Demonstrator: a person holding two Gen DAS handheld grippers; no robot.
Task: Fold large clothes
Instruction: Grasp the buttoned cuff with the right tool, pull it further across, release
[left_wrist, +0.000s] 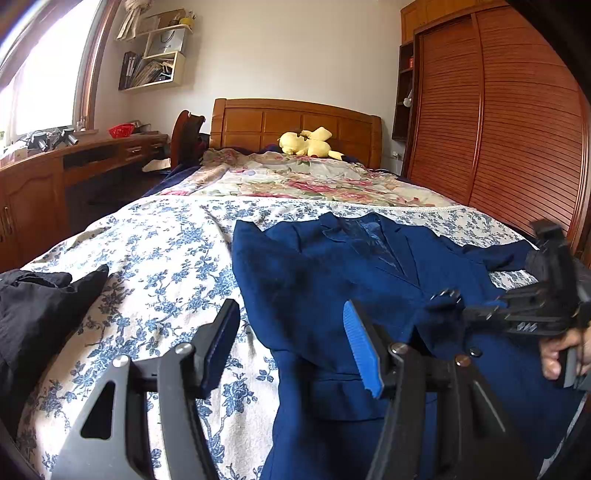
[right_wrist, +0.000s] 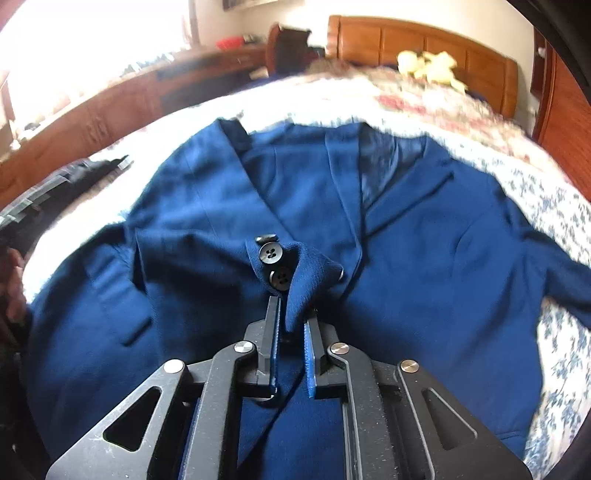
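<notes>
A navy blue blazer (right_wrist: 424, 236) lies face up and spread across the floral bedspread (left_wrist: 159, 251) of a wooden bed (left_wrist: 295, 122), collar toward the headboard — flat, it appears, so that it can be folded. The right gripper (right_wrist: 291, 321) is clamped on the buttoned cuff (right_wrist: 295, 273) of the sleeve laid across the blazer's front, the cloth bunched between its jaws, seemingly to place that sleeve over the chest. The left gripper (left_wrist: 291, 343) hovers with its jaws apart and nothing between them, over the blazer's edge where it meets the bedspread, likely ready to pin or lift that side. A dark garment (left_wrist: 40, 306) sits at the bed's near corner, well apart from the blazer, and a yellow plush toy (left_wrist: 310, 144) rests by the headboard. On the counter under the window a red basket (left_wrist: 121, 130) stands, contents unclear; wall shelves (left_wrist: 155, 55) hold books and a paper bag.
</notes>
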